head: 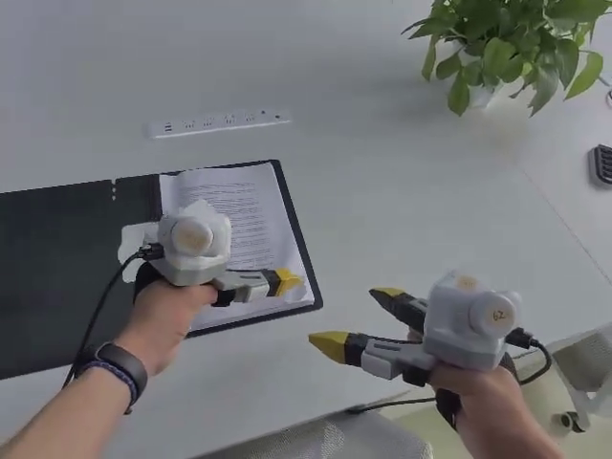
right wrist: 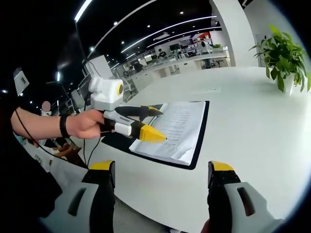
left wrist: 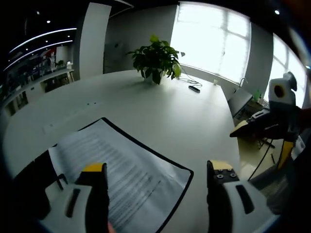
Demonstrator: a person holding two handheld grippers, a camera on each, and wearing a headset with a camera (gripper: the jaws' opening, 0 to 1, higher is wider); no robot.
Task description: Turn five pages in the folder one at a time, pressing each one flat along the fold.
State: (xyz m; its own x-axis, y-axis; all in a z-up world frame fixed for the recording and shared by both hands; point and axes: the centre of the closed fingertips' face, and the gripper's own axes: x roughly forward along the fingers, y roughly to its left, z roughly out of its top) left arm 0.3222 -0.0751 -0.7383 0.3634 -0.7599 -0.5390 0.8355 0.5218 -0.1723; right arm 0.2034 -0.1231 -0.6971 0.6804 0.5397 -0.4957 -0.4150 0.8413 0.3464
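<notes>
Black folder (head: 57,258) lies open on the white table (head: 402,191); left gripper (head: 285,283), jaws apart, hovers over its printed page (head: 239,215); right gripper (head: 356,316), jaws likewise apart, hangs to the right

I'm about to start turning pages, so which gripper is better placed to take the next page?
Left, probably: the left gripper, jaws open, hovers over the page, near its free edge. The right gripper, also open, is off the folder, over the table.

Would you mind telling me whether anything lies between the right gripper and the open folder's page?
Nothing rests on the table between the right gripper and the page. The open left gripper hangs over the page's near corner; the rest of its right edge looks free.
</notes>
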